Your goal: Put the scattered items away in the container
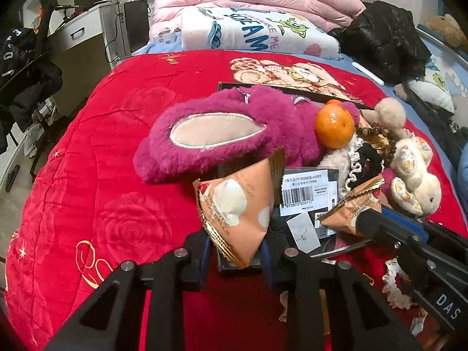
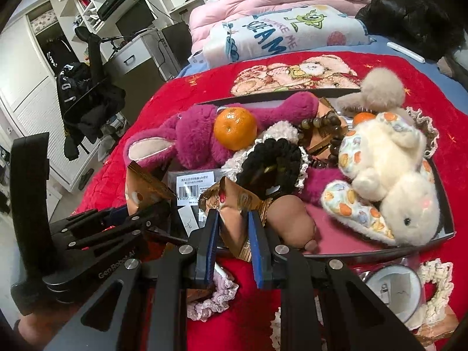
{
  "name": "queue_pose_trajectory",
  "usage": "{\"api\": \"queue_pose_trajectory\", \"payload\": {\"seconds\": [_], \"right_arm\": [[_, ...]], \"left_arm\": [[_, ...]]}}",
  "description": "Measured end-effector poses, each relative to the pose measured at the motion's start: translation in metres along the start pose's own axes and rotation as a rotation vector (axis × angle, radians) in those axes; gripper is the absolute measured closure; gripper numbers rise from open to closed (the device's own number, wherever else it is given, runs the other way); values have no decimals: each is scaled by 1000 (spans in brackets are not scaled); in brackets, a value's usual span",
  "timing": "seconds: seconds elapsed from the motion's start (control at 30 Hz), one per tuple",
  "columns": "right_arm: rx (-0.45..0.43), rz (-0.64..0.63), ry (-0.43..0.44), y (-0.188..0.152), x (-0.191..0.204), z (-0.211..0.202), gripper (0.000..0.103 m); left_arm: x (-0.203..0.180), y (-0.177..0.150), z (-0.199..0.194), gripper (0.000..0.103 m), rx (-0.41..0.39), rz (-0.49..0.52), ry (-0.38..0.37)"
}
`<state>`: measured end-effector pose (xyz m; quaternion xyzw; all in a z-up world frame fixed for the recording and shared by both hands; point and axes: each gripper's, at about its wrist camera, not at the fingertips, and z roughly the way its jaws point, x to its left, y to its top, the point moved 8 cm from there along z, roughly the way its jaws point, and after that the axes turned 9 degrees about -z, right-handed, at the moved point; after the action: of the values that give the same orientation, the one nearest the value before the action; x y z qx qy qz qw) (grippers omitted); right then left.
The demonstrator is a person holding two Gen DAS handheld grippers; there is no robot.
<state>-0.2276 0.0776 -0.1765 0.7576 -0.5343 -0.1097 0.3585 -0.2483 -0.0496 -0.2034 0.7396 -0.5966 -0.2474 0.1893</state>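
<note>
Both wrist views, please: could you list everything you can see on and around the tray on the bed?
tray: one, black, on the blanket
blanket: one, red, covering the bed
plush bear: one, magenta, tray's far left
plush rabbit: one, cream with patterned ears, tray's right side
orange: two, orange, one against the bear, one behind the rabbit
bead bracelet: one, brown, between orange and rabbit
scrunchie: one, black with white lace, tray middle
barcoded pack: one, black, tray's near edge
snack packet: two, peach, one in each gripper
left gripper: black, blue pads, shut on a snack packet
right gripper: black, blue pads, shut on the other
</note>
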Motion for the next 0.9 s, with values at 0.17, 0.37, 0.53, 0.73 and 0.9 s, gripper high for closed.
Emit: {"api": "queue_pose_trajectory", "payload": {"seconds": [0.17,0.37,0.53,0.73,0.9], "right_arm": [[9,15,-2,-3,-4,3,84],[6,23,-10,-4,-7,4,84],[2,33,-9,-4,-7,3,84],[-5,64,12,-4,-11,2,84],[-7,64,13,-3,-9,0,84]], "left_arm": [[1,0,1,75,-3,-5,1],[2,-1,1,75,-7,-14,-12],[2,-1,0,75,-9,-15,-14],[2,-1,-1,75,-12,-11,-8],[2,0,-2,75,-12,-18,-12]]}}
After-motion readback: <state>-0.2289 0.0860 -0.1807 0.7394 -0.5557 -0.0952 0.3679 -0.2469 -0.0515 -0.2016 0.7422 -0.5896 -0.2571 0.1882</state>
